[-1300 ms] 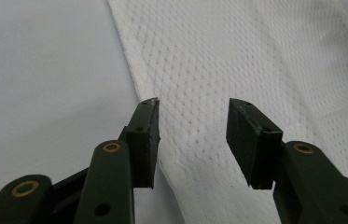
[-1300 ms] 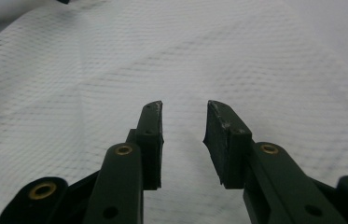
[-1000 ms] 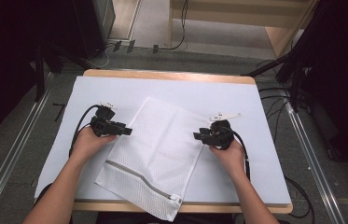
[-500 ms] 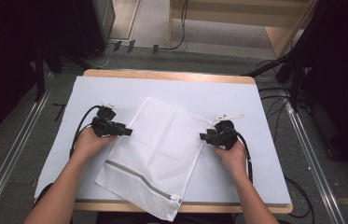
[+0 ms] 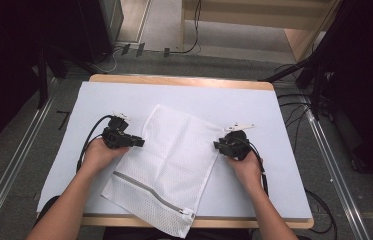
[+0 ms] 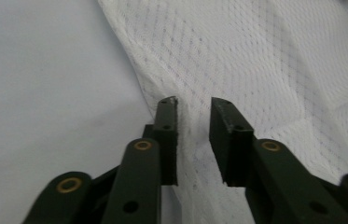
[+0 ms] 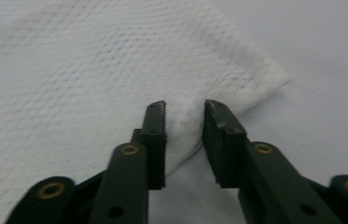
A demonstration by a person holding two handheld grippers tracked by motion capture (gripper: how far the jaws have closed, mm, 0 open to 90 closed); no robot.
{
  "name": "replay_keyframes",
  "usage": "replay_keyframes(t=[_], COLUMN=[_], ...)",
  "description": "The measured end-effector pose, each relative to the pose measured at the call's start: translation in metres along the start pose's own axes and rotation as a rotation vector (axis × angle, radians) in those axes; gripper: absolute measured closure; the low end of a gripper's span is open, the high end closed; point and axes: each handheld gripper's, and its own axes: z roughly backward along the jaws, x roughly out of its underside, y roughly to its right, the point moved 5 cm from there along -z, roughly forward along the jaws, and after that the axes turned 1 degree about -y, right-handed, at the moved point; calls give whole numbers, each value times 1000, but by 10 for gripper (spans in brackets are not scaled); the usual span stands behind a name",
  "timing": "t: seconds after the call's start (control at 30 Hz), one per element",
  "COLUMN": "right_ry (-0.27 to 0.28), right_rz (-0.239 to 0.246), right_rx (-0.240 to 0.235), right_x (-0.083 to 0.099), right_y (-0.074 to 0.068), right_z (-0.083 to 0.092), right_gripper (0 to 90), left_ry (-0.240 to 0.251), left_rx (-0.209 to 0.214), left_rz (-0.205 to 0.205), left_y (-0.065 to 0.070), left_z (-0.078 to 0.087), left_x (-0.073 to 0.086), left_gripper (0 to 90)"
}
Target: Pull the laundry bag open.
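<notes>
- Mesh laundry bag [image 5: 171, 165] lies flat and askew on the white-covered desk [image 5: 204, 100], its zipper [image 5: 151, 192] end hanging just over the near edge and its closed end pointing towards the far edge.
- Left gripper [image 5: 136, 142] sits at the bag's left edge; in the left gripper view its jaws have just been closing and now stand narrow, with a raised pinch of mesh [image 6: 192, 140] between them. Whether the pads already bite the fabric, I cannot tell.
- Right gripper [image 5: 217, 145] is at the bag's right corner; its jaws have likewise just been closing, the folded corner [image 7: 185, 126] bunched between them, a gap visible.
- Compared with a second ago, both hands have hardly shifted, the left nosing slightly further in over the bag's edge.
- My guess: both sides are being seized together, ready to lift or fold the bag.
</notes>
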Motion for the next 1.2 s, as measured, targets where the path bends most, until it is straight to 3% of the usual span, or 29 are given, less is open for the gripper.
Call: replay_keyframes(t=[0.03, 0.07, 0.13, 0.23, 0.37, 0.4, 0.57, 0.7, 0.8, 1.07, 1.2], right_ry=[-5, -10, -31, -52, -56, -51, -39, -35, -32, -27, -35], right_rz=[12, 10, 16, 6, -45, -60, -50, -48, -53, -32, -29], right_rx=[-8, -30, -26, -41, -76, -83, -71, -62, -65, -66, -58], right_x=[0, -1, -4, -7, -9, -12, -20, -27, -34, -53, -68], right_y=[-1, -3, -6, -4, 1, 3, 7, 13, 16, 22, 30], right_z=[0, 0, -2, -3, -3, -3, -6, -9, -13, -23, -33], right_gripper=[833, 848, 892, 900, 900, 900, 900, 900, 900, 900, 900], left_ry=[-2, -2, -10, -13, -12, 8, 39, 71, 88, 94, 85], left_rx=[-5, -9, -10, -11, -14, -4, -12, 19, 20, -31, -44], left_rz=[-6, -1, 2, 7, 9, 22, 29, 51, 71, 75, 86], left_y=[0, 0, -1, -2, -1, -1, 0, 4, 6, 7, 5], left_z=[0, 0, 0, 0, 1, 3, 8, 11, 13, 16, 13], left_x=[0, 0, 0, 0, 0, -1, 0, 0, 0, 0, -8], left_gripper=[805, 825, 869, 897, 900, 900, 900, 900, 900, 900, 900])
